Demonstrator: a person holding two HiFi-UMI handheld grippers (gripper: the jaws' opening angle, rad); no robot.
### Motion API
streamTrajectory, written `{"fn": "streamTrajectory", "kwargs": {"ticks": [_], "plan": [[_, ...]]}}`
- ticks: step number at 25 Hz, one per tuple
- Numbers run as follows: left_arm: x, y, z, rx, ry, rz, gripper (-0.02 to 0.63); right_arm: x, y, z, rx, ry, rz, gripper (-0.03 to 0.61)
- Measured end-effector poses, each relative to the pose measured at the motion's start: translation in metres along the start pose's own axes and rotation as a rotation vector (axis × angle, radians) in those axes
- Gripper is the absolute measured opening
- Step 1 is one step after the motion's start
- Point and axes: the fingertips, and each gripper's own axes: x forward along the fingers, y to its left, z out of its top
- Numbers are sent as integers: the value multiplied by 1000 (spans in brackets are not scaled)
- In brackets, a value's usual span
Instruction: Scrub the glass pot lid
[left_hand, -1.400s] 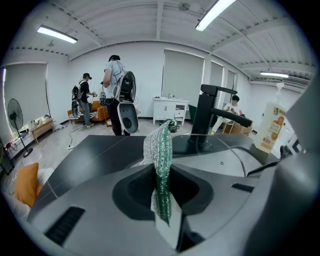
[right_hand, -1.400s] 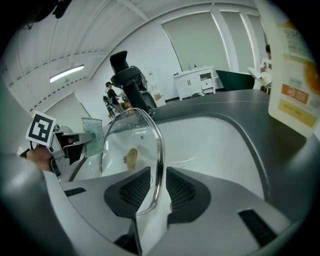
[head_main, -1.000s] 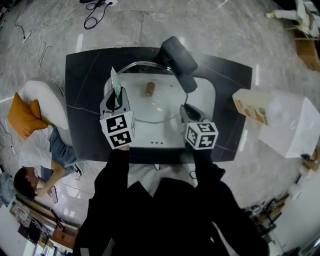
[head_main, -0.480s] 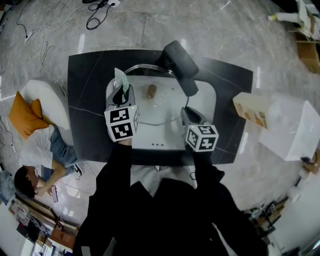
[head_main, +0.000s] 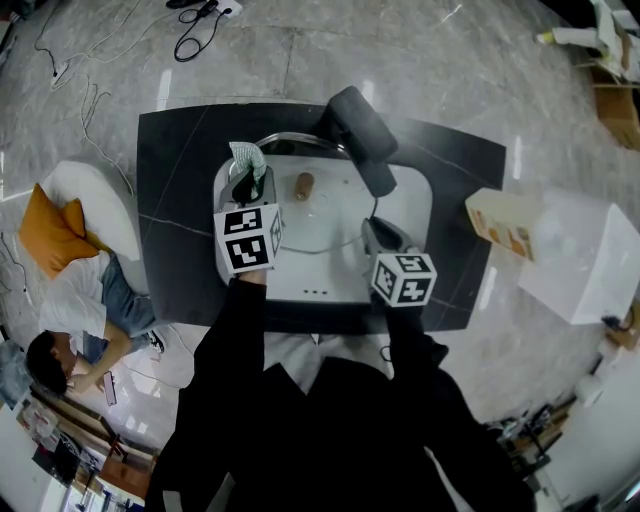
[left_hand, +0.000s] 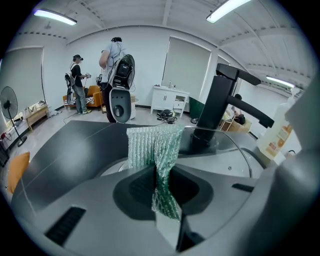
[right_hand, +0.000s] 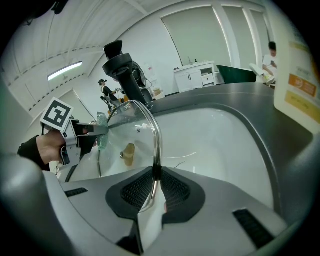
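The person wears black long sleeves (head_main: 232, 330). The left gripper (head_main: 246, 182) and right gripper (head_main: 377, 228) have smooth grey shells, black ribbed pads (right_hand: 135, 190) and a white cube (head_main: 248, 238) with black square markers.

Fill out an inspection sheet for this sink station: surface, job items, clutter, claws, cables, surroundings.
Surface: dark countertop with a white sink set in it and a black faucet behind.
Job's things: glass pot lid held over the sink, its wooden knob showing; green scrub cloth.
Clutter: bottle with an orange label at the counter's right end; white box to its right.
Claws: left claw shut on the scrub cloth; right claw shut on the lid's rim.
Cables: loose cables on the floor beyond the counter; nothing seen on the counter.
Surroundings: person sitting on the floor near an orange cushion.
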Motion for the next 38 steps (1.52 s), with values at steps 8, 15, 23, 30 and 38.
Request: {"fn": "streamTrajectory", "kwargs": {"ticks": [8,15,23,30,38], "plan": [[4,-5,1,-7,4,-9,60,1,0,0,-7,-2,12,52],[8,-17,1,8,14,-45,60,1,0,-1,-9,-2,10,52],[13,-34,-3,17,31,-85,60,1,1,0,-6,-4,13,52],[15,-48,-5,27,44,-104,60,1,2,-1,-6,0,24,52],[17,-58,-5,22,49,-122,60,1,2,0,-8,-2,32,52]]}}
